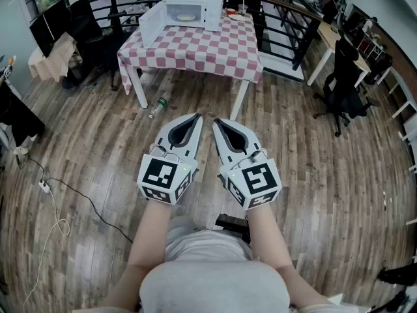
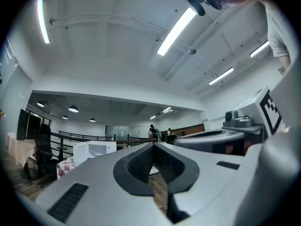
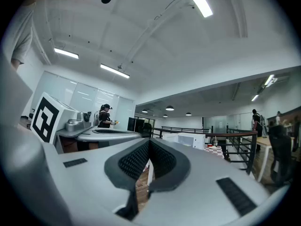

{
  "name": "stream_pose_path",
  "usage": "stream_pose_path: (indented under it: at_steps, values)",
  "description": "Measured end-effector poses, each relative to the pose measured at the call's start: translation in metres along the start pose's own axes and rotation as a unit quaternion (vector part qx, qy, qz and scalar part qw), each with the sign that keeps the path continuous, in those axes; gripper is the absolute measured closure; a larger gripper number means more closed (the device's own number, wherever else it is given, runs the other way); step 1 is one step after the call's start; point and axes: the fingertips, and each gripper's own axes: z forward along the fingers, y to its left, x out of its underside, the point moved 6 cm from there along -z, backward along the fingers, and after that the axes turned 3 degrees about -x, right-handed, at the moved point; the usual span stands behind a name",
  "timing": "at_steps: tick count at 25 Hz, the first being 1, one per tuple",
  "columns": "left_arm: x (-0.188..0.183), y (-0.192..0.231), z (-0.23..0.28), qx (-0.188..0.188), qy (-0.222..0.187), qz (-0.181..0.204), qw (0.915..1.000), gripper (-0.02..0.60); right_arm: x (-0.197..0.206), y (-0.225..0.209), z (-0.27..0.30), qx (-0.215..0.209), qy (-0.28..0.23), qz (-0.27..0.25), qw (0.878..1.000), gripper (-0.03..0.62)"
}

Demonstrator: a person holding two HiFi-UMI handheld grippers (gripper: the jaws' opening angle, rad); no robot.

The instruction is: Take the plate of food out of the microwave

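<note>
Microwave (image 1: 210,15) in every view — bottle (image 1: 158,104) only in the head view.

The left tongs (image 2: 153,147) are closed on nothing, their tips meeting. Past them on the left, a white microwave (image 2: 94,150) stands with its door open on a checked counter (image 2: 63,166). The right tongs (image 2: 182,141) lie alongside.

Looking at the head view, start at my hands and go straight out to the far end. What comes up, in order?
left gripper and right gripper, side by side → bottle on the floor → table → microwave, door open, plate inside
</note>
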Motion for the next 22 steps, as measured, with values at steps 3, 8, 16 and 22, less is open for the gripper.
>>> stream_pose_path:
  at_steps: [3,8,16,22]
  values:
    - [0.004,-0.004,0.002,-0.003,0.006,-0.001,1.0,0.58,0.004,-0.001,-0.002,-0.001,0.007,-0.01,1.0,0.571]
    - [0.003,-0.001,0.003,-0.005,0.009,0.0,1.0,0.58,0.003,-0.004,0.001,0.005,-0.002,0.001,1.0,0.569]
    - [0.013,0.029,0.02,-0.001,0.013,-0.005,0.9999,0.58,0.014,-0.015,0.035,0.001,-0.006,0.03,1.0,0.569]
    - [0.02,0.058,0.039,0.002,0.019,-0.001,0.9998,0.58,0.02,-0.032,0.066,0.0,-0.004,0.045,0.999,0.569]
